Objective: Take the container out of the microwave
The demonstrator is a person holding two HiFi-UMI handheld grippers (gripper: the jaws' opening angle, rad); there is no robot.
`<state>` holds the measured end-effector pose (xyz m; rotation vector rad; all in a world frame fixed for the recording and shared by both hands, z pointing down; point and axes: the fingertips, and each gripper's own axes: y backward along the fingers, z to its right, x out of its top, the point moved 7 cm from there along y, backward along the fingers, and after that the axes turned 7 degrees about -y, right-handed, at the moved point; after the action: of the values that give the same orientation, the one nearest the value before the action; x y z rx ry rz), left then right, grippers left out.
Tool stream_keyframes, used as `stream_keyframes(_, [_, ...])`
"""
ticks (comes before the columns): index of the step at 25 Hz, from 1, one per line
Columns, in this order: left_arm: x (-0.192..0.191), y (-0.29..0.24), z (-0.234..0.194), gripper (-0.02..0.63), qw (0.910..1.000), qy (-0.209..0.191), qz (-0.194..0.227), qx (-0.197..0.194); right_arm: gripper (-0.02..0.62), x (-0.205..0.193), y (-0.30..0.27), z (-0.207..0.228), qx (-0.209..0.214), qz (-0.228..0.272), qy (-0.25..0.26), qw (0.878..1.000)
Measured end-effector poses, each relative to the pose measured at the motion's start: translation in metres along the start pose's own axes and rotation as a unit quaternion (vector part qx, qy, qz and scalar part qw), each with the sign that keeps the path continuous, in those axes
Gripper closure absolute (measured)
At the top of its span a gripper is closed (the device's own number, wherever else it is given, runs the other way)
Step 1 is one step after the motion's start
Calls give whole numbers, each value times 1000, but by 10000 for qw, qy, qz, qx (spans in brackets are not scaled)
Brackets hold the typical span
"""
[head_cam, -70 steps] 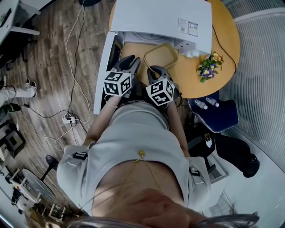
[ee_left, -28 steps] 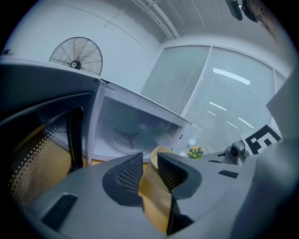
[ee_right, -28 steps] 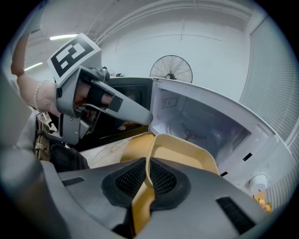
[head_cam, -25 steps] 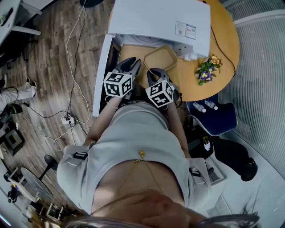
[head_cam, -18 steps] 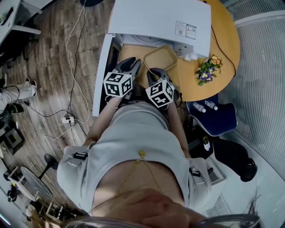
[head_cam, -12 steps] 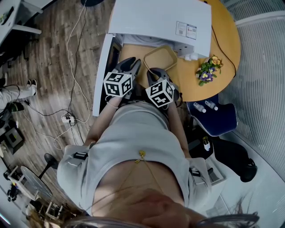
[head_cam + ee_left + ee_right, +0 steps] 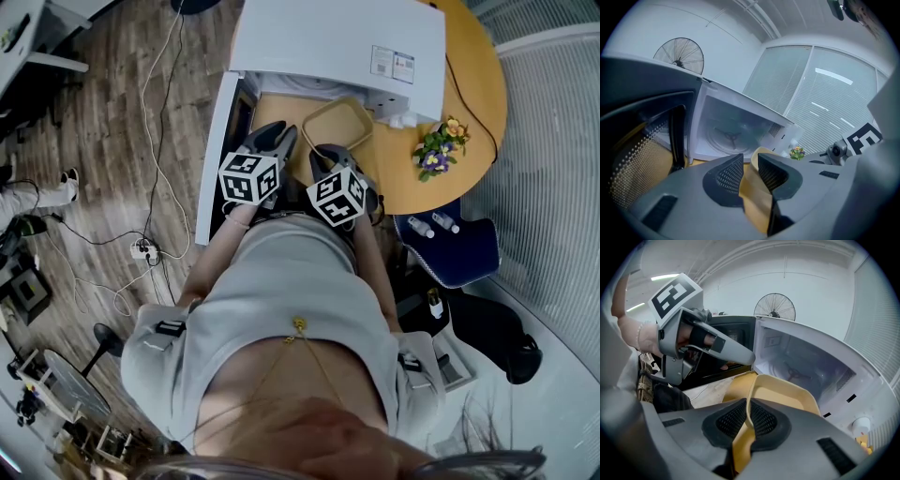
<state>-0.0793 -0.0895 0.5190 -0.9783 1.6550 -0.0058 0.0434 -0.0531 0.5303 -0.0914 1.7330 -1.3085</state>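
The pale yellow container (image 7: 342,122) sits outside the white microwave (image 7: 328,42), just in front of its open cavity (image 7: 801,362). My right gripper (image 7: 328,150) is shut on the near rim, and the thin wall runs between its pads (image 7: 747,420). My left gripper (image 7: 283,129) is at the container's left corner. There the yellow wall (image 7: 761,152) fills the narrow gap between its pads (image 7: 750,171). The microwave door (image 7: 214,159) stands swung open to the left. The glass turntable (image 7: 729,136) inside is bare.
The microwave stands on a round wooden table (image 7: 473,94) with a small pot of flowers (image 7: 439,141) at its right. A blue chair (image 7: 450,248) stands to the right. Cables and a power strip (image 7: 141,248) lie on the wood floor at left.
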Motion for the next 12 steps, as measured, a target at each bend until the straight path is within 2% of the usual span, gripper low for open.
stream_keyframes(12, [0,1,-2,505,10000,15,7,24,558,0,0,-1,18,-28,30,10000])
